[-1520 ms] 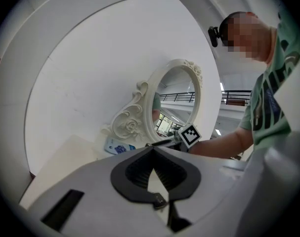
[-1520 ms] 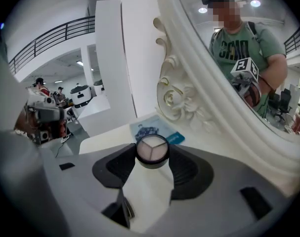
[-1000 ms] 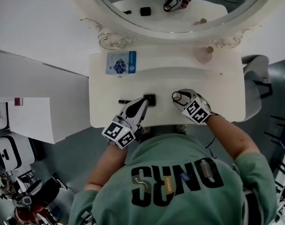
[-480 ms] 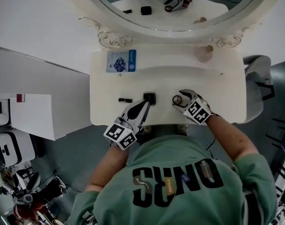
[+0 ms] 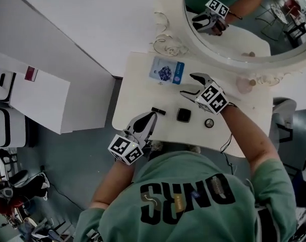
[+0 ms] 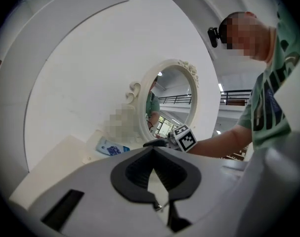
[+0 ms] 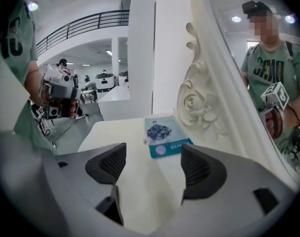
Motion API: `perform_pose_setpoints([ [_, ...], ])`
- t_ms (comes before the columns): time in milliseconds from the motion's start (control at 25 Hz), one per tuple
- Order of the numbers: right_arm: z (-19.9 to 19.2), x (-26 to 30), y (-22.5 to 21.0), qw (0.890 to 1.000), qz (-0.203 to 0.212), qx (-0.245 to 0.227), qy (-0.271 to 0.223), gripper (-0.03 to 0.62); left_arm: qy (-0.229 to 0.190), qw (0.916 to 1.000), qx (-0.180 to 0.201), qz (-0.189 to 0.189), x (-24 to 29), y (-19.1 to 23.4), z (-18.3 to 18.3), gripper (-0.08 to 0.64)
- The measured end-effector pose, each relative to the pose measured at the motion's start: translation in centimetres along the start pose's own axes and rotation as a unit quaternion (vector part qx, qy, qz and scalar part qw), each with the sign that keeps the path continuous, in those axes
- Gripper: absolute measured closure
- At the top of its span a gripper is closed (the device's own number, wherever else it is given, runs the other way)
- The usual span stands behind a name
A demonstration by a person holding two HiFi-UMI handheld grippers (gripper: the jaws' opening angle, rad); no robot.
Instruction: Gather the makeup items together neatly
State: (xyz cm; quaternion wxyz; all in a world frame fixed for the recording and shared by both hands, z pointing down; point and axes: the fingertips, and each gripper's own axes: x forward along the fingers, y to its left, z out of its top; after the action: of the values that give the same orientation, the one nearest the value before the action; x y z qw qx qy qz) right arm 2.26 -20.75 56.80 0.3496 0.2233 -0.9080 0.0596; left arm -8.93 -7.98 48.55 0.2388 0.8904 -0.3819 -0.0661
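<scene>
On the white vanity table (image 5: 137, 92) a black tube (image 5: 158, 111), a black square compact (image 5: 183, 115) and a small round jar (image 5: 208, 123) lie in a row near the front edge. A blue sachet (image 5: 167, 70) (image 7: 167, 136) lies further back by the mirror frame. My right gripper (image 5: 189, 84) (image 7: 153, 157) hovers just right of the sachet and points at it. Its jaws have just been opening and nothing is between them. My left gripper (image 5: 153, 116) (image 6: 152, 154) is shut and empty, its tip just left of the tube.
An ornate oval mirror (image 5: 233, 44) stands at the back of the table and reflects the right gripper. A pinkish item (image 5: 245, 83) sits at the back right. A white cabinet (image 5: 32, 97) stands to the left, with grey floor between.
The right gripper let go of the round jar, opened and moved up and back toward the sachet. The jar now rests beside the compact. The head view swung round.
</scene>
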Motion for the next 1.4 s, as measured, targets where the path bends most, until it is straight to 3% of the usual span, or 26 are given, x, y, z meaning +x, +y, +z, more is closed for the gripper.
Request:
perform_pose_setpoints([
  [200, 4.8, 6.6, -1.0, 0.999, 0.024, -0.037, 0.020, 0.246, -0.028, 0.9980, -0.012, 0.056, -4.9, 4.0, 1.6, 0.560],
  [400, 5.6, 11.4, -1.7, 0.997, 0.034, -0.027, 0.056, 0.218, -0.038, 0.9952, -0.022, 0.087, -8.3, 7.3, 1.9, 0.560],
  [720, 3.8, 13.7, -2.8, 0.995, 0.039, 0.032, 0.081, 0.186, -0.036, 0.9941, -0.036, 0.096, -9.8, 9.5, 1.4, 0.560],
  [920, 3.9, 13.5, -2.9, 0.995, 0.034, 0.041, 0.088, 0.192, -0.034, 0.9949, -0.038, 0.087, -9.4, 9.6, 1.4, 0.560],
  [1080, 3.6, 12.8, -3.0, 0.995, 0.021, 0.042, 0.092, 0.370, -0.029, 0.9959, -0.033, 0.079, -8.9, 8.9, 1.2, 0.560],
  [1240, 3.5, 11.6, -2.6, 0.996, -0.002, -0.004, 0.094, 0.503, -0.025, 0.9967, -0.029, 0.071, -8.4, 8.0, 1.1, 0.560],
  [1400, 3.7, 8.4, -2.1, 0.998, -0.019, -0.021, 0.064, 0.547, -0.016, 0.9983, -0.015, 0.053, -6.9, 6.0, 1.1, 0.560],
])
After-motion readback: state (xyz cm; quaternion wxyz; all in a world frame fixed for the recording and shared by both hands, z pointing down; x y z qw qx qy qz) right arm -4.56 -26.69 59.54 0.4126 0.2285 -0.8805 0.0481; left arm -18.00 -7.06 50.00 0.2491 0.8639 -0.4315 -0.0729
